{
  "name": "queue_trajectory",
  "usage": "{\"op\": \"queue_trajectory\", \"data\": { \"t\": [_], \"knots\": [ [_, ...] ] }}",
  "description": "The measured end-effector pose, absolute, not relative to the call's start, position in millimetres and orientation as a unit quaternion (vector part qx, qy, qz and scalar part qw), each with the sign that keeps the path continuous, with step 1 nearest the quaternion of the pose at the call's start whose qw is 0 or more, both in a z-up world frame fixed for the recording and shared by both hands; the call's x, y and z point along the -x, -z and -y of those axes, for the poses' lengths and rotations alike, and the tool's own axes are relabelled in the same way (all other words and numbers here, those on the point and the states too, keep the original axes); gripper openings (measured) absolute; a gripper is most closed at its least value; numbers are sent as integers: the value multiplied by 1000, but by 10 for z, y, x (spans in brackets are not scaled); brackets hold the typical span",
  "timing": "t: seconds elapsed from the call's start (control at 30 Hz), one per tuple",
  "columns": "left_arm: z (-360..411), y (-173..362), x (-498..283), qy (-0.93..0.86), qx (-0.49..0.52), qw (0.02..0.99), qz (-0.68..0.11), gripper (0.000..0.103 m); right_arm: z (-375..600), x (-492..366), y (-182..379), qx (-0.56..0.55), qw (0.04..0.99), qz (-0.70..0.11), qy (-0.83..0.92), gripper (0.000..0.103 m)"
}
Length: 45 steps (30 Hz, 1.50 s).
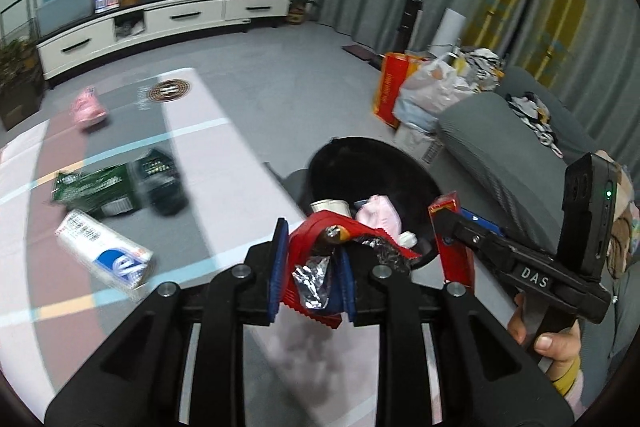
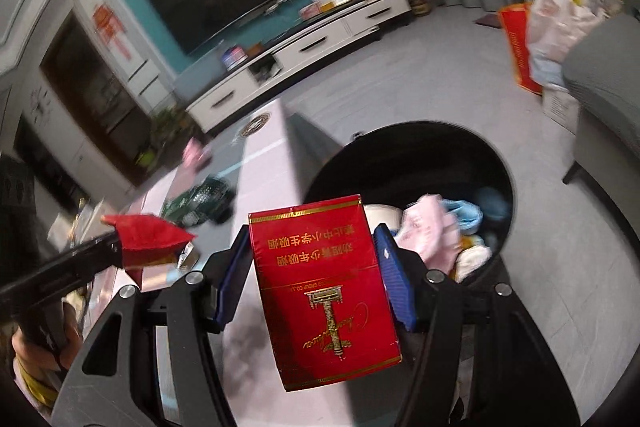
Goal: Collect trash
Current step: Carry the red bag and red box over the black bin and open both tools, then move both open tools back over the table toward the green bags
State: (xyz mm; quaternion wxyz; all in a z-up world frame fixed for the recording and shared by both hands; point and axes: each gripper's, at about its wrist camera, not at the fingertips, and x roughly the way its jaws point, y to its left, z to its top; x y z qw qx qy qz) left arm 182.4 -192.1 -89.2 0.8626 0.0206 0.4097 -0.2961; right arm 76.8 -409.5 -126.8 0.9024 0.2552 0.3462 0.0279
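The counter [image 1: 224, 163], striped in pale pink, grey and white, runs toward the white TV cabinet [image 1: 160, 23], and the round black trash bin [image 1: 360, 171] stands just off its near edge on the grey floor, already holding a pink wrapper [image 1: 380, 217], a paper cup [image 1: 330, 206] and other scraps. On the counter lie a green packet [image 1: 108, 189], a white and blue carton [image 1: 106, 253] and, farther off, a pink pack [image 1: 88, 107]. The right hand-held gripper [image 2: 314, 263] pinches a red cigarette box [image 2: 324, 291] between its blue pads, upright, near the bin's rim. The left hand-held gripper [image 1: 310, 267] is clamped on a crumpled red wrapper [image 1: 320, 247] with silver foil inside, close to the bin's near rim, its jaws narrow around it.
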Motion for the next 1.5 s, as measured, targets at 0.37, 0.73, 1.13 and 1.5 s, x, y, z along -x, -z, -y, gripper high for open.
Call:
{"op": "queue_trajectory", "data": {
  "t": [0.37,0.73,1.13,1.5],
  "knots": [
    [2752,1203,-2155,332,-34,831,-444,25,4719,-924,1432,-316,892,-323,22,61],
    [2972,1527,-2315,316,-48,826,-464,37,4884,-1155,1667,-324,883,-340,29,62],
    [2912,1428,-2272,332,-40,830,-446,77,4921,-1246,1689,-342,872,-348,38,76],
    [2008,1450,-1914,270,5,850,-453,83,4725,-920,1509,-319,882,-344,34,78]
  ]
}}
